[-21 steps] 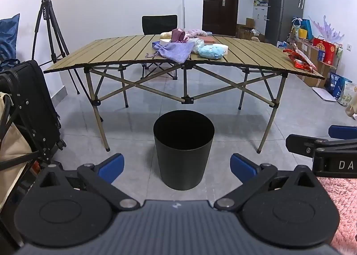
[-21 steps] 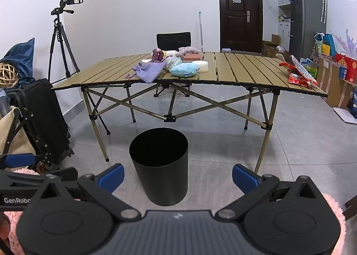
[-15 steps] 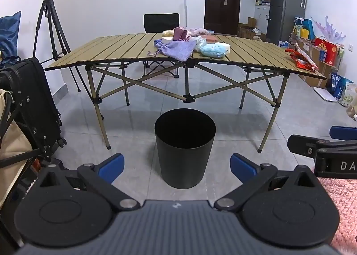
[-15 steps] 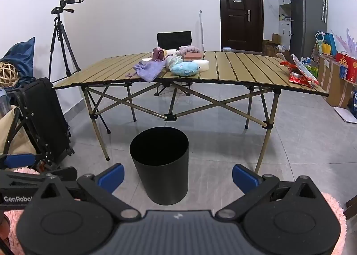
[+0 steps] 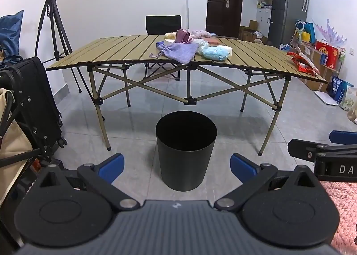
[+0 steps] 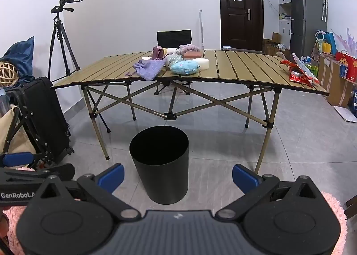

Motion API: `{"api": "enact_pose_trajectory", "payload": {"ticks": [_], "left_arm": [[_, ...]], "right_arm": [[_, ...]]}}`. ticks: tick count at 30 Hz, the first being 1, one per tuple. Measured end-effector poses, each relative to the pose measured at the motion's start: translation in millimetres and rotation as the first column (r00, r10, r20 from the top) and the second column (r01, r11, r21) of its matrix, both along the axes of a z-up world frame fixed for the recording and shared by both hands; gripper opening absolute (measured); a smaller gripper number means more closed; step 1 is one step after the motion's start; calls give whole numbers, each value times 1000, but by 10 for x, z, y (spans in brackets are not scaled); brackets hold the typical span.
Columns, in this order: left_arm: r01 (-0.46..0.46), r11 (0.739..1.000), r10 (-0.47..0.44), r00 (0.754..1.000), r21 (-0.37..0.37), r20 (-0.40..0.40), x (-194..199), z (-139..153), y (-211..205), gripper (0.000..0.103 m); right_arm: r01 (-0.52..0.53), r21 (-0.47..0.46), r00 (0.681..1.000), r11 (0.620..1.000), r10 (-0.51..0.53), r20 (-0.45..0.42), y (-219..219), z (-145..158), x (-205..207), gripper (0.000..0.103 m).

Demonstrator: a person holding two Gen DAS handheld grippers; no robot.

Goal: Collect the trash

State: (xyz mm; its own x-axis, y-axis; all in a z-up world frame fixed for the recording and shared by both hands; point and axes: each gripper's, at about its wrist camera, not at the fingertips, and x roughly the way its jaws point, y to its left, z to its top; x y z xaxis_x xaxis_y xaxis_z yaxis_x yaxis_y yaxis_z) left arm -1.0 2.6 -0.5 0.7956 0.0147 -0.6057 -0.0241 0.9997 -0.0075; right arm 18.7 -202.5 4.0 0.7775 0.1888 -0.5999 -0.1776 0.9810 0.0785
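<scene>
"DA" on right gripper (image 5: 334,156); "GenRobot.A" on left gripper (image 6: 33,177)

Nudged both my grippers up a touch, so the round black plastic bin (image 5: 186,150) sits slightly lower ahead.

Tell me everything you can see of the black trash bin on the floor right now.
The black trash bin is a plain round container, slightly tapered toward its base, with a matte dark wall that looks like plastic or metal. It has no lid or liner. It stands upright on the grey tiled floor, in front of the folding table's near edge. Its inside is too dark to tell if anything lies in it. Nothing touches it; both tools are apart from it.
</scene>
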Motion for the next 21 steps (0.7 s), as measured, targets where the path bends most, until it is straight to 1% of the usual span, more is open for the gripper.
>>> {"api": "enact_pose_trajectory", "payload": {"ticks": [21], "left_arm": [[-15,1000,15,1000,-3,24,-73,21,-8,103]], "right_arm": [[-5,-5,1000,1000,5,1,22,12,-5,103]]}}
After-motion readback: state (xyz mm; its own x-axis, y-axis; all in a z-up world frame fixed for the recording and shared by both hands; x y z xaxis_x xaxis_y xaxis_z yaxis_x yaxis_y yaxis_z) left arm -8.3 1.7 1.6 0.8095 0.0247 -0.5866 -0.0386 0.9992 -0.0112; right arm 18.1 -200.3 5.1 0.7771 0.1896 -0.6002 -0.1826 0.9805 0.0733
